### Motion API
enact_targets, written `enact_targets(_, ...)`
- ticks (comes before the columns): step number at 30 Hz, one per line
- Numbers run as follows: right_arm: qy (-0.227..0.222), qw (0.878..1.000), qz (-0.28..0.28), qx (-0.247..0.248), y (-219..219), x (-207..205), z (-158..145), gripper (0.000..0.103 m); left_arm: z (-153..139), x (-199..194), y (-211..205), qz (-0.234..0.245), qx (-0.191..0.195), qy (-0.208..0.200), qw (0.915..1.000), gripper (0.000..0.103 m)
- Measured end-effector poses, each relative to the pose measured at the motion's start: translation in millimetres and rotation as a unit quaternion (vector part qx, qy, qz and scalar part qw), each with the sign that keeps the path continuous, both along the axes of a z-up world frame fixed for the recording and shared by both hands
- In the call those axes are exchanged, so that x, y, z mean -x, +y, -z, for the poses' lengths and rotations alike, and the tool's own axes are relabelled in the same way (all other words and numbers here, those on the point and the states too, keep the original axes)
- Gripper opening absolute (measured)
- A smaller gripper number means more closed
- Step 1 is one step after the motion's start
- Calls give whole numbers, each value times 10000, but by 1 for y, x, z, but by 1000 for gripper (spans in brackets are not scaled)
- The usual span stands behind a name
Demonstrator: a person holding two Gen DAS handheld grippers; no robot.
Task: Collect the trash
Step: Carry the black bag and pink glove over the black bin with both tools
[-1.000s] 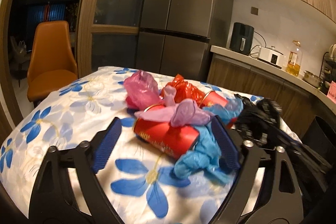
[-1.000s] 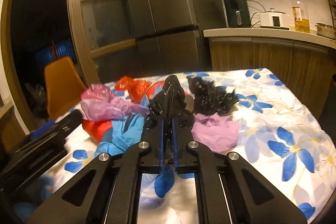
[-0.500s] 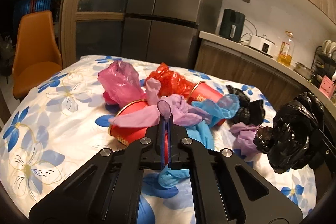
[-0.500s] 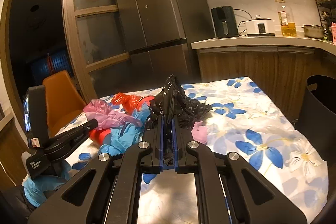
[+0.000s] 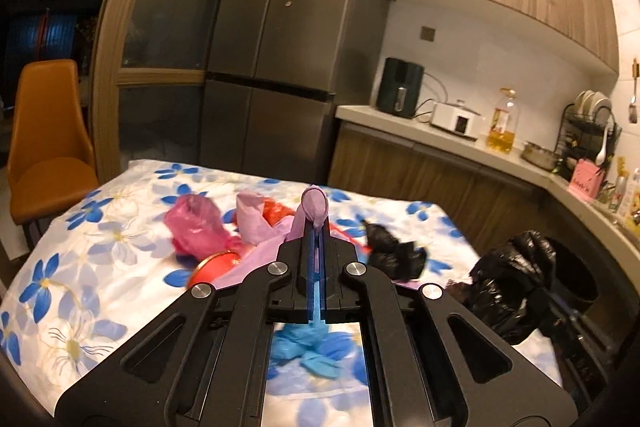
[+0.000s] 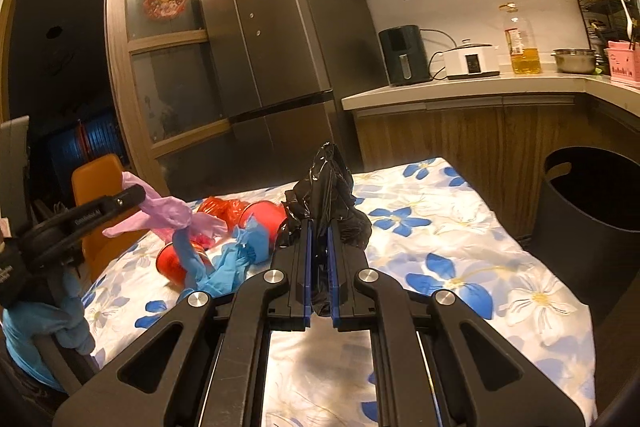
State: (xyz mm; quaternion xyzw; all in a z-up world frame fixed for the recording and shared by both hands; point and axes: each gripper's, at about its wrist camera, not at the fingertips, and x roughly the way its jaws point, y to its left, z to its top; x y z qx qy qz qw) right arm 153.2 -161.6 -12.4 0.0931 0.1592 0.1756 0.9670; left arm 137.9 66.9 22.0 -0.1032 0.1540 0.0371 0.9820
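Collection is midway: left gripper (image 5: 316, 227) is clamped on a purple glove (image 5: 314, 205) at frame centre, right gripper (image 6: 319, 239) pinches a black bag (image 6: 326, 187); cups (image 6: 262, 215) and blue gloves (image 6: 236, 263) remain centre-left, bin (image 6: 592, 195) waits right.

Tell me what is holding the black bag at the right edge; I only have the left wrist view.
Observer: The right gripper is shut on that black bag and holds it above the table.
Operator: Is the purple glove in the left gripper off the table?
Observer: Yes. The right wrist view shows it in the air, with a blue glove dangling from it, tangled.
Operator: Is the black bin open?
Observer: It has no lid and stands beside the table's right edge. Its inside is too dark to read.
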Motion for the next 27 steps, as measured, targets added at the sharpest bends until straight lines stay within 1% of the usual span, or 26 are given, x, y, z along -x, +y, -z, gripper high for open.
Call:
enact_targets(2, -38, 10000, 57, -14, -6, 3, -2, 8, -5, 4, -8, 122, 24, -68, 9999, 0)
enact_targets(5, -87, 9998, 174, -33, -18, 9, -5, 8, -10, 7, -25, 315, -63, -169, 9993, 0)
enact_targets(9, -140, 9992, 363, -65, -34, 17, -8, 8, -15, 8, -47, 622, -83, -208, 9978, 0)
enact_targets(13, -175, 9981, 575, -112, -52, 21, -10, 8, -18, 5, -73, 919, -181, -223, 9954, 0)
enact_targets(22, -253, 9933, 1128, -91, -92, 28, -14, 8, -18, -10, -134, 1582, -259, -236, 9868, 0)
enact_targets(27, -288, 9888, 1460, -85, -116, 29, -16, 8, -18, -23, -170, 1992, -259, -211, 9794, 0)
